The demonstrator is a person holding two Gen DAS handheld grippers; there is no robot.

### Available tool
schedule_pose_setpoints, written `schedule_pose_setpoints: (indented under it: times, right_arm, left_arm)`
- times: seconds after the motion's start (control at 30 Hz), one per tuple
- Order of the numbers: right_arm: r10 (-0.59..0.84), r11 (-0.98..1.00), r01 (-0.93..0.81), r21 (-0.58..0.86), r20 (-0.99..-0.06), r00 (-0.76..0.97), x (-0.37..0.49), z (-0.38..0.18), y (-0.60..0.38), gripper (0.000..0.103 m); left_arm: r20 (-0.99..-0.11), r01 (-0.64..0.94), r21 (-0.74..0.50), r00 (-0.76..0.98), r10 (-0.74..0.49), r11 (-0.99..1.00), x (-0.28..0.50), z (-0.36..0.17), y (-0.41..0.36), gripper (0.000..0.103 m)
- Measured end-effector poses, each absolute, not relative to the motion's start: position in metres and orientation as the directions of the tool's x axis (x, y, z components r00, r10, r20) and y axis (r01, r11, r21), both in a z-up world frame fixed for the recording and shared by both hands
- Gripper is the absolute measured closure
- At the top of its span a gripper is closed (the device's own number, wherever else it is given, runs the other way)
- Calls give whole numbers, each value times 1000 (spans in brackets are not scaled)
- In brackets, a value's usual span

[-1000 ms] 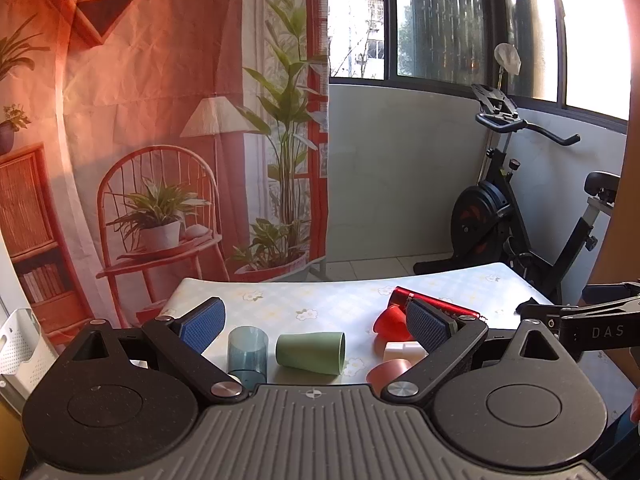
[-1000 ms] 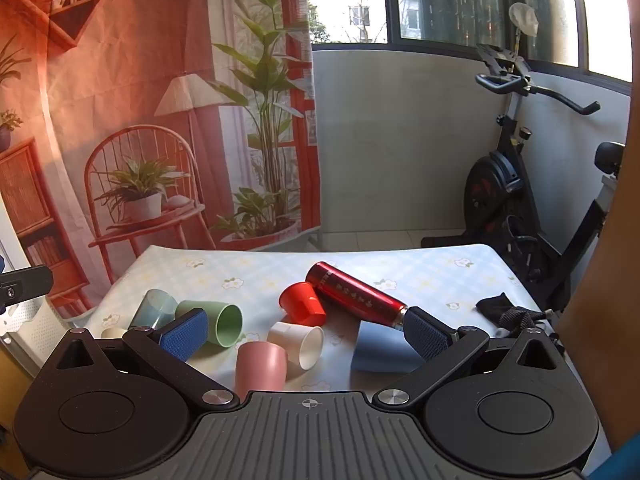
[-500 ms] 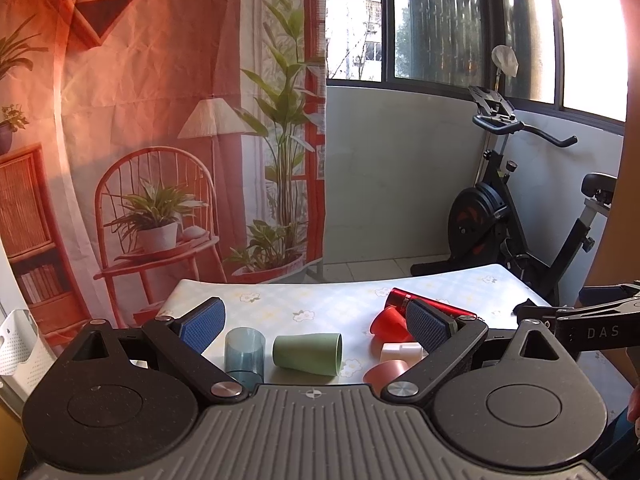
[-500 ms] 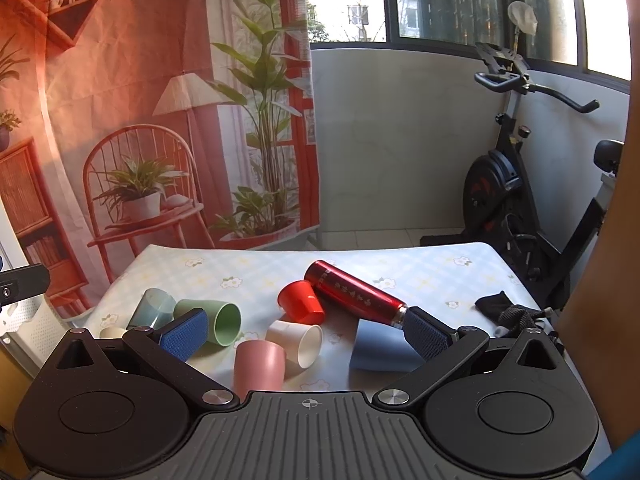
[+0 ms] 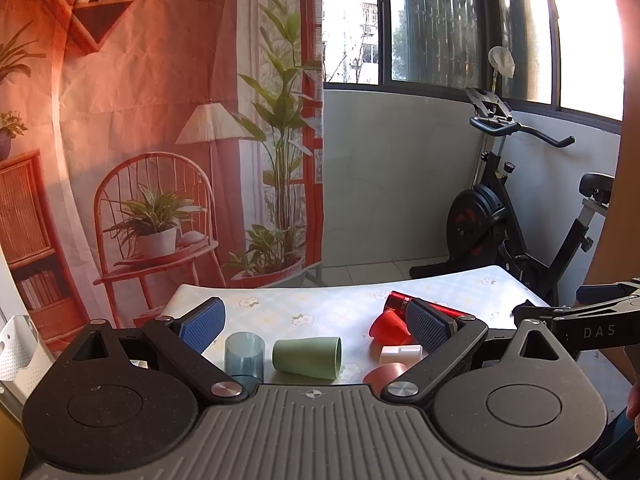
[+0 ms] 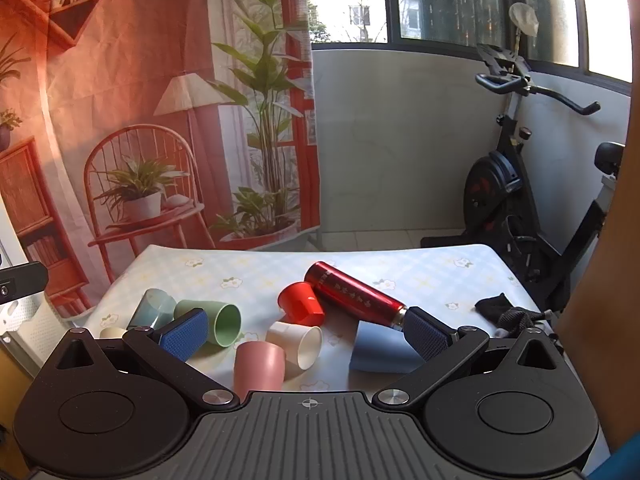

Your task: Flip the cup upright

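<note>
The green cup (image 5: 307, 357) lies on its side on the table (image 5: 320, 304), between the spread fingers of the left gripper (image 5: 316, 326), nothing held. The right gripper (image 6: 304, 330) is also wide open, above the pink cup (image 6: 259, 364).

The flask (image 6: 354, 295) looks like glossy red metal. The green cup (image 6: 218, 322) and pink cup (image 6: 259, 364) look like matt, smooth plastic — the blue-grey cup (image 5: 244, 353) is translucent. The desk (image 6: 280, 268) wears a smooth, flower-printed cover. Each hand-held gripper's pads (image 6: 185, 333) are blue and finely textured — the bodies matt black plastic.
</note>
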State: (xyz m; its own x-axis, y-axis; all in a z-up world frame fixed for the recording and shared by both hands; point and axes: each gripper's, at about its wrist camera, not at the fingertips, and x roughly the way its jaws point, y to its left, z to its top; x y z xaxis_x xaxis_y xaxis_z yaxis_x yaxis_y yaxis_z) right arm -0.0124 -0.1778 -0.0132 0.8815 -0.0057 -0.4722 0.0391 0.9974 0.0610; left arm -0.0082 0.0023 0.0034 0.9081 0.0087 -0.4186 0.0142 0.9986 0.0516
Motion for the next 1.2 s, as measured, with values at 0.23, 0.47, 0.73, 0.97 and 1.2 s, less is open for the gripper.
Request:
schedule_pose_setpoints:
  times: [0.23,0.47,0.73,0.97,1.2]
  right_arm:
    - [-9,997,43,60,-474,880,-13,-13,-178,0]
    - [-10,997,44,60,-473,881,-12,-14,-179,0]
    - [-12,997,45,60,-474,880,-13,-14,-179,0]
    - [-11,997,45,60,-475,880,-13,-14,-179,0]
    - [16,996,26,84,-459,888,-13,-15,-183,0]
  left_arm:
    - [-423,19,49,906,3,999,-8,2,1,5]
    - [-422,17,46,907,4,999,-8,2,2,5]
    - [-420,14,42,907,5,999,-8,2,2,5]
    - [-420,14,41,907,4,999,-8,2,2,5]
    - [-413,25,59,911,1,998,-6,1,-3,5]
